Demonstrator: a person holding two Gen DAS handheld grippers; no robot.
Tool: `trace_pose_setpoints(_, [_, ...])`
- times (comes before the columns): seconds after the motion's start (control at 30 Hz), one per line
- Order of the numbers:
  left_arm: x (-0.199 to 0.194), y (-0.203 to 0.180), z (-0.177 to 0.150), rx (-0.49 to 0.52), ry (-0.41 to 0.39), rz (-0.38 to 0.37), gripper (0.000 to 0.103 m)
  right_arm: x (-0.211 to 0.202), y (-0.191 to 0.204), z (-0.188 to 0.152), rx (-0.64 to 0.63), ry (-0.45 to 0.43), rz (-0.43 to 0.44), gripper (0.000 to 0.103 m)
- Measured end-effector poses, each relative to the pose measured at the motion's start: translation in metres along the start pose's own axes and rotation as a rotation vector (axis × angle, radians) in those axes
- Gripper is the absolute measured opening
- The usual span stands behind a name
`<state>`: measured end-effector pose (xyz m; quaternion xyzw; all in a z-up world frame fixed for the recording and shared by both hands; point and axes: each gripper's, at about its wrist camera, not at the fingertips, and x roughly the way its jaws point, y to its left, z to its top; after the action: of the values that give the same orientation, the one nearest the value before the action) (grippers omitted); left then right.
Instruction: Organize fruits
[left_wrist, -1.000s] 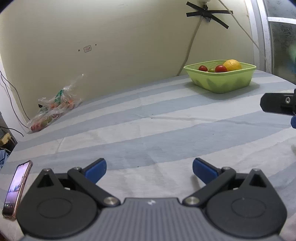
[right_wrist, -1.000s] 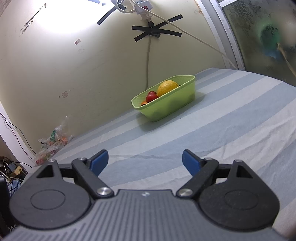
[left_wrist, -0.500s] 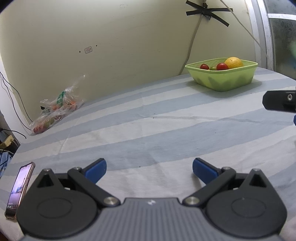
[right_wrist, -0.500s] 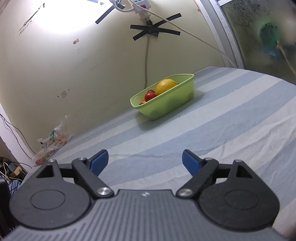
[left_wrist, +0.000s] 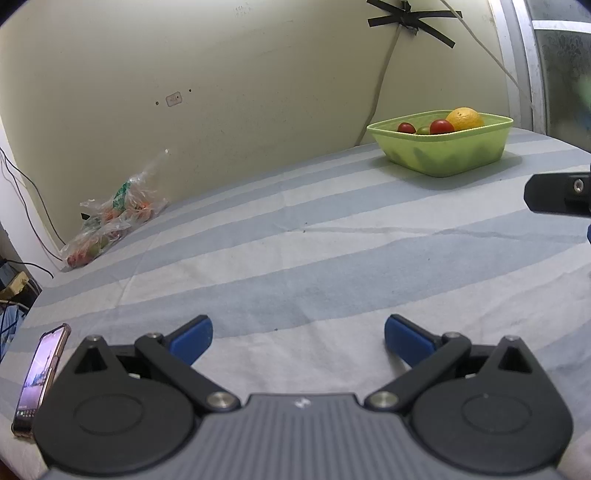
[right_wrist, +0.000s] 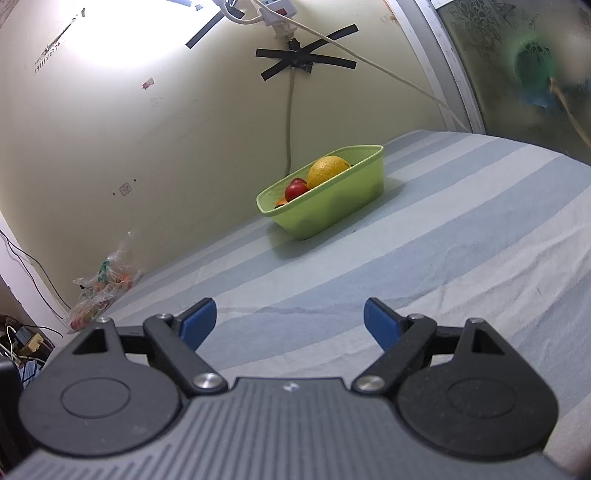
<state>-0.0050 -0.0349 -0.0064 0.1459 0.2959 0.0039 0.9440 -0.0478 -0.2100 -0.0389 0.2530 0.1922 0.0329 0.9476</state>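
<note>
Both tongs are spread wide with nothing between them: the left tongs (left_wrist: 298, 338) and the right tongs (right_wrist: 290, 320) just hang over the striped bed (left_wrist: 332, 266), which looks like a pause. The fruits sit in the green tub (left_wrist: 443, 151) at upper right by the wall, orange (left_wrist: 464, 118) on top, and a plastic bag (left_wrist: 110, 218) with more lies far left. Compared to a second ago, basically nothing moved; the view only shifted a touch.

A pale yellow wall (right_wrist: 147, 155) with black tape crosses (right_wrist: 306, 61) backs a blue-striped bedsheet (left_wrist: 295, 266).
</note>
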Motion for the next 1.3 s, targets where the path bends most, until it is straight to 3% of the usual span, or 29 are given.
trace_pose_setpoints(1.3, [-0.0004, -0.0019, 0.0014, 0.026, -0.005, 0.008, 0.103, -0.0005, -0.0006, 0.0013, 0.001, 0.002, 0.000, 0.089])
